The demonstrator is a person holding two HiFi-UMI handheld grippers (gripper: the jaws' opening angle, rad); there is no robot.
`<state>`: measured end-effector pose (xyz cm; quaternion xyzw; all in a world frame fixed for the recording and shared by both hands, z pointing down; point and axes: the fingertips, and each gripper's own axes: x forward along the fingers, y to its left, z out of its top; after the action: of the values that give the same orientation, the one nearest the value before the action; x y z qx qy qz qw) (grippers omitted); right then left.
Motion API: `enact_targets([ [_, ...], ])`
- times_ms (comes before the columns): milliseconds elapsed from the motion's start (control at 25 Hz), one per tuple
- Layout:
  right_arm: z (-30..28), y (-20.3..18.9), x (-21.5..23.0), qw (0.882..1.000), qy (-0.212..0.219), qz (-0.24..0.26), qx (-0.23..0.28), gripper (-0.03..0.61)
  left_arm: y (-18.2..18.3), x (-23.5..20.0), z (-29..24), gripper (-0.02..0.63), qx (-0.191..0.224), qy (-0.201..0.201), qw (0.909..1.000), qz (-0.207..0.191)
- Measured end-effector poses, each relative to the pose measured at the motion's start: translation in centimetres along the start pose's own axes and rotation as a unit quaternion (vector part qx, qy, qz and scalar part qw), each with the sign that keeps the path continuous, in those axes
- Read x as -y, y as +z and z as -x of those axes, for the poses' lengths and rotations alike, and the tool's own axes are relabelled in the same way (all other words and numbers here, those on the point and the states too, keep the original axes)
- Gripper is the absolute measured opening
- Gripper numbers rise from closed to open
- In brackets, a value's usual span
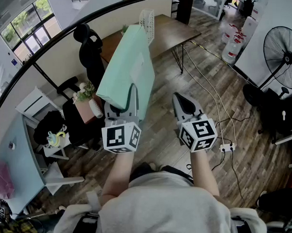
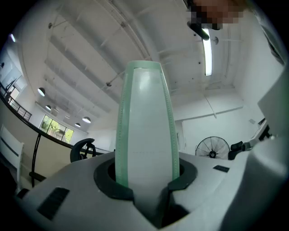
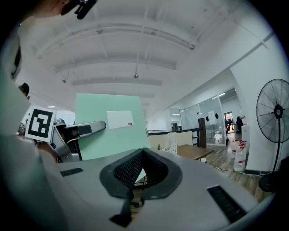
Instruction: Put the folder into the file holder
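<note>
A thick mint-green folder (image 1: 127,71) with a white label is held up in the air by my left gripper (image 1: 121,106), whose jaws press on its two faces near the lower edge. In the left gripper view the folder's spine (image 2: 146,126) rises straight from between the jaws. My right gripper (image 1: 184,105) floats beside it on the right, shut and empty; its view shows the folder (image 3: 110,126) and the left gripper to its left. The white mesh file holder (image 1: 148,23) stands on the far wooden table (image 1: 174,29); the holder (image 3: 171,142) also shows in the right gripper view.
A black office chair (image 1: 88,51) stands by the table. A small table with a potted plant (image 1: 84,97) is at the left. A standing fan (image 1: 281,54), water bottles (image 1: 232,43) and floor cables (image 1: 217,111) lie to the right.
</note>
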<state>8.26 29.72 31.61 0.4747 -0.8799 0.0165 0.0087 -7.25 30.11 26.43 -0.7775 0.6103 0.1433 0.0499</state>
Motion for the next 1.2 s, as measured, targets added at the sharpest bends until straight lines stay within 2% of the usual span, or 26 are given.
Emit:
enact_targets([
  [400,-0.6,-0.9,-1.1,0.999,0.007,0.024,-0.027,0.009,-1.4,-0.3,-0.3,0.17,-0.012,-0.008,0.9999,0.004],
  [520,-0.5,-0.9,-1.1,1.0,0.0,0.016,-0.021,0.009,-1.2,-0.4,-0.3,0.17,-0.01,-0.008,0.9999,-0.002],
  [680,-0.7,-0.4,-1.0,1.0,0.0,-0.019,0.0,0.009,-1.3,-0.7,-0.2,0.17,-0.014,-0.011,0.9998,-0.007],
  [840,-1.3,-0.5,-1.3,1.0,-0.001,-0.016,0.003,0.009,-1.7,-1.8,-0.4,0.17,-0.017,-0.005,0.9997,-0.015],
  [1080,-2.0,-1.5,-1.5,1.0,-0.019,-0.016,-0.006,0.009,-1.7,-3.2,-1.1,0.17,-0.008,-0.018,0.9998,0.001],
  [1200,-1.6,-2.3,-2.3,1.0,-0.01,-0.019,-0.003,0.009,-1.8,-3.5,-0.6,0.17,-0.015,-0.021,0.9997,0.003],
])
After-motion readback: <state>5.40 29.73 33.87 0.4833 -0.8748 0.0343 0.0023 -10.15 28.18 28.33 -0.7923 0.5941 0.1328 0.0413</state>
